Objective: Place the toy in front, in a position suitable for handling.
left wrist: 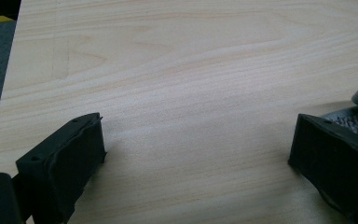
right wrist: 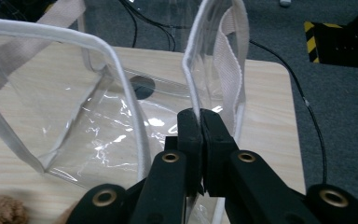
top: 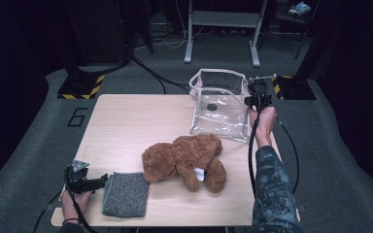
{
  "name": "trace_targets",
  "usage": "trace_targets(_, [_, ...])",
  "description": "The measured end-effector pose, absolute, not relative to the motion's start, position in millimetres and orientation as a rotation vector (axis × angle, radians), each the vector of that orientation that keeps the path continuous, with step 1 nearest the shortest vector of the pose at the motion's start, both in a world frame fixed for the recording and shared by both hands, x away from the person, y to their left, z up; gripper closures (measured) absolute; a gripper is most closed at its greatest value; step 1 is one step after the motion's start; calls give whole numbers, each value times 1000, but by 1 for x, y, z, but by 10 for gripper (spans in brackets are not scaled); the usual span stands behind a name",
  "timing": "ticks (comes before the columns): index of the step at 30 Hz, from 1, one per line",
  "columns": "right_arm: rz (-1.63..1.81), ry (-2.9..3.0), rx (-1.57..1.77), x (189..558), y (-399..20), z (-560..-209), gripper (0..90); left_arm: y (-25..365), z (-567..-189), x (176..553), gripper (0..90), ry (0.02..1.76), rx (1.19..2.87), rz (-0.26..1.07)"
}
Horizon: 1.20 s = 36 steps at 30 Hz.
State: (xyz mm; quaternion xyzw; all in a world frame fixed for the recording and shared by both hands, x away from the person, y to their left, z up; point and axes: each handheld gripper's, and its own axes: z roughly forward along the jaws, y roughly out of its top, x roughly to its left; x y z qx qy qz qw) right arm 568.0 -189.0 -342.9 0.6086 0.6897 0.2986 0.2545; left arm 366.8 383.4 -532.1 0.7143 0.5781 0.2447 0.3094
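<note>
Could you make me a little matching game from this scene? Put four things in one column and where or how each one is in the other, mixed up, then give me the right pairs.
Things:
1. teddy bear
2. grey cloth
3. clear bag
4. left gripper

States:
A. stands open at the table's far right
B. jaws wide apart, nothing between them
C. lies flat by the near edge
D. lies mid-table, brown and furry

Pairs: 1-D, 2-C, 3-A, 4-B. The right gripper is shut on the bag's white-trimmed rim.
</note>
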Motion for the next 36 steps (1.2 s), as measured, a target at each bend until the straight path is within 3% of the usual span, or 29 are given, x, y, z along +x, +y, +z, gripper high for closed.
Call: trace_targets(36, [938, 2053, 1467, 578, -121, -349, 885, 383, -533, 367, 30, 1523, 1878, 656])
